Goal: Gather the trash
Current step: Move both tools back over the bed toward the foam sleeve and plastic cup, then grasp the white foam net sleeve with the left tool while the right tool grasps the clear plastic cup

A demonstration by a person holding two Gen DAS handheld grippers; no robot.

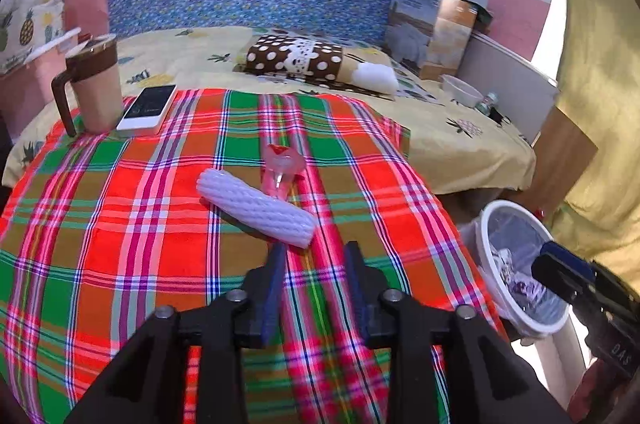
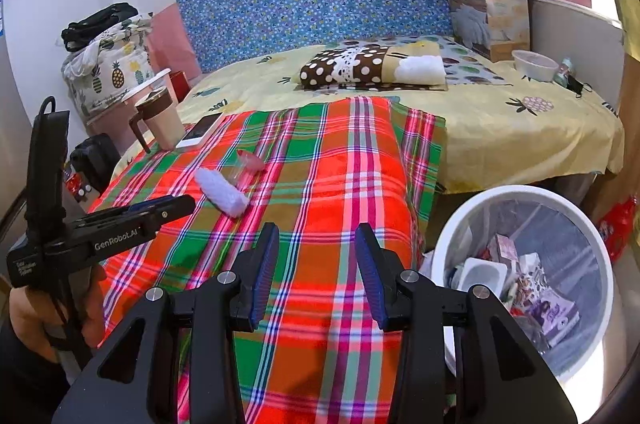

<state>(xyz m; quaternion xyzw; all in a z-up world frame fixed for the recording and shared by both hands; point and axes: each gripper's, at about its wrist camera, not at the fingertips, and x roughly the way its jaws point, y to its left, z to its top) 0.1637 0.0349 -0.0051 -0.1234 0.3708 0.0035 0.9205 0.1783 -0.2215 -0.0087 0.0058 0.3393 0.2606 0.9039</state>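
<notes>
Plaid cloth in red, green and orange covers the near part of a bed. On it lies a white foam net sleeve, its long axis running from 10 o'clock to 4 o'clock in the left wrist view. A clear pinkish plastic wrapper touches its far side, long axis pointing roughly toward 12. The left claw hovers just short of the sleeve's near end, jaws moderately apart and holding nothing. The right claw sits over bare plaid, jaws wide and empty. At 3 to 4 o'clock beside the bed stands a white trash bin with scraps inside. A mug and phone rest at 10 o'clock.
</notes>
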